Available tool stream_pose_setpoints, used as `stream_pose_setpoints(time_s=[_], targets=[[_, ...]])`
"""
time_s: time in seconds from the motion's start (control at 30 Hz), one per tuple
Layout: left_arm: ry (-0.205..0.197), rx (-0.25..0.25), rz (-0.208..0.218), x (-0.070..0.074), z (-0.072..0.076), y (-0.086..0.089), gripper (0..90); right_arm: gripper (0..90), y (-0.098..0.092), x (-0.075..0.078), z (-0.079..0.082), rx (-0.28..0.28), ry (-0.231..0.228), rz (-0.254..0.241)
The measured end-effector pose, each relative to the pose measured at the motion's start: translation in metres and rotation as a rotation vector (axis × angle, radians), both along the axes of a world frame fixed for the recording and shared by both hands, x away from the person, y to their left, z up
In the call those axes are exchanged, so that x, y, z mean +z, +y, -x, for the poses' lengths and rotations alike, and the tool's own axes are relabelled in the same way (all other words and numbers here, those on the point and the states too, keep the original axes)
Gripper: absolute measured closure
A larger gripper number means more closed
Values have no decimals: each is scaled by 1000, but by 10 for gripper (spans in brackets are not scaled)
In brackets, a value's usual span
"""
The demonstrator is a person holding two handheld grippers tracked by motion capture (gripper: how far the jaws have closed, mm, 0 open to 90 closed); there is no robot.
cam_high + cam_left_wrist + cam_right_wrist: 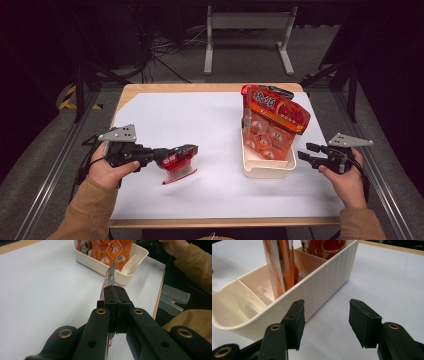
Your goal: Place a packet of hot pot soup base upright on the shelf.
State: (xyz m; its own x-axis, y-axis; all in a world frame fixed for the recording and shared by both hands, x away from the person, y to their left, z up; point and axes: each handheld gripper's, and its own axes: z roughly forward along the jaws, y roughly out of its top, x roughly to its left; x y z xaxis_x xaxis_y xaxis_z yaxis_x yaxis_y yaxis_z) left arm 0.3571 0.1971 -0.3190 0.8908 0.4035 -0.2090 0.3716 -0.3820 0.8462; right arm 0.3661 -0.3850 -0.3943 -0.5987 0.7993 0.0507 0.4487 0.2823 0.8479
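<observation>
- Red-and-clear plastic snack packet [177, 162] sits pinched in my left gripper [181, 156], held just above the white paper sheet [190, 120] at the near left, well apart from the bin.
- In the left gripper view the jaws are pressed together on the packet's crinkled edge [110, 277], which sticks out past the tips toward the bin.
- Cream ribbed plastic bin [267, 170] stands on the right of the sheet, with orange-and-red foil snack bags [272, 122] upright in its far compartments; its nearest compartment looks bare in the right gripper view.
- I judge the step in hand to be carrying the packet over for loading into the bin.
- Next move, as I read it: travel right, bring the packet over the open near compartment, lower it edge first, then let go.
- My right gripper [309, 151] waits just right of the bin with its jaws spread wide, holding nothing; the bin's ribbed wall [329, 282] lies just ahead of the pads, apart from them.
- It could steady the bin if the packet snags on the divider.
</observation>
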Motion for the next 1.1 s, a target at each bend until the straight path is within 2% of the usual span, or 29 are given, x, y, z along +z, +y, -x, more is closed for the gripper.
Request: stream_pose_setpoints(time_s=[0.1,0.27,0.43,0.47,0.73,0.8,0.83,1.1], targets=[[-11,-11,-5,7,-3,-5,900,473,2,-9,0,-24,-19,44],[2,-6,-10,15,-10,-11,899,472,0,-15,3,-32,-2,28],[-13,-22,-16,27,-16,-21,899,468,-4,-18,5,-47,6,17],[-27,-22,-7,31,-18,-25,899,467,-5,-18,5,-47,6,16],[-53,-30,19,43,-23,-35,899,461,-8,-22,6,-53,13,9],[-81,-36,26,46,-24,-38,899,461,-9,-22,6,-54,18,2],[-93,-41,31,46,-25,-39,899,461,-10,-22,5,-50,17,-20],[-101,-52,65,50,-33,-43,899,462,-13,-22,6,-60,13,-28]])
